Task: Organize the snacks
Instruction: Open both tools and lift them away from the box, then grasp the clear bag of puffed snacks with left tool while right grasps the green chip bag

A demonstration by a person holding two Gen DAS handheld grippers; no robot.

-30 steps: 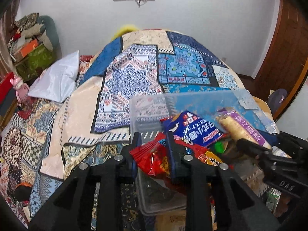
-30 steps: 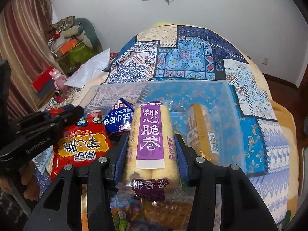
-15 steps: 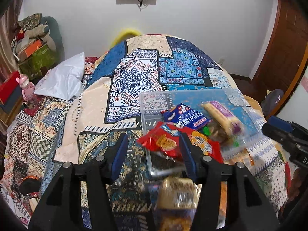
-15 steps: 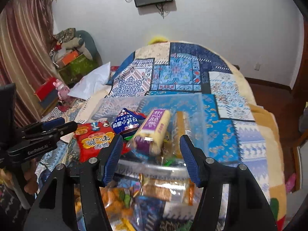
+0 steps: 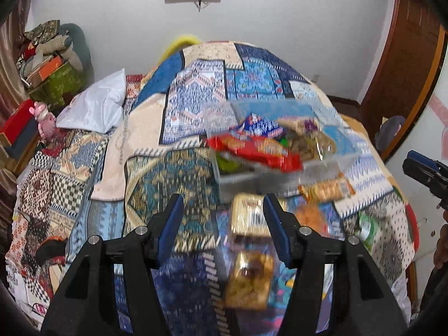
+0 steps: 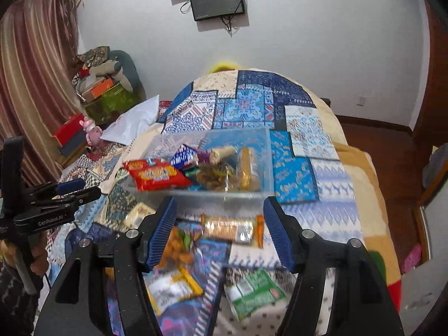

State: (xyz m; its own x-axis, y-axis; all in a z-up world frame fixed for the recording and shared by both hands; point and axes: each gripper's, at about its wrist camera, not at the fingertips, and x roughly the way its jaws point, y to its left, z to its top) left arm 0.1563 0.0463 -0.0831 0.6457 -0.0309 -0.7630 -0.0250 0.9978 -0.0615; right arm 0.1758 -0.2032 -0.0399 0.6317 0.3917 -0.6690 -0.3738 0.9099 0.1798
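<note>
A clear plastic bin [image 6: 260,193] [image 5: 330,165] sits on the patchwork bedspread and holds several snack packs. A red chip bag [image 6: 156,177] [image 5: 252,149] lies over its left rim. Beside it are a blue pack [image 6: 183,155] and the purple-labelled roll pack [image 6: 215,154]. My right gripper [image 6: 218,232] hovers short of the bin, its jaws opening with nothing gripped. My left gripper [image 5: 222,225] [image 6: 75,189] hangs to the bin's left, jaws opening too, holding nothing. Loose packs lie in front of the bin: an orange-ended biscuit bar [image 6: 232,229], a green pack [image 6: 252,291] and yellow packs [image 5: 249,280].
The bedspread [image 6: 246,106] stretches back to a white wall. A white pillow [image 5: 95,109] lies at the left. Boxes, folded cloth and a pink toy [image 5: 44,120] are stacked along the left side. Wooden floor [image 6: 375,145] runs along the bed's right side.
Both grippers let go of their packs, the red bag and the roll pack, which now lie in the bin. Both have opened wider and drawn back and upward from the bin.
</note>
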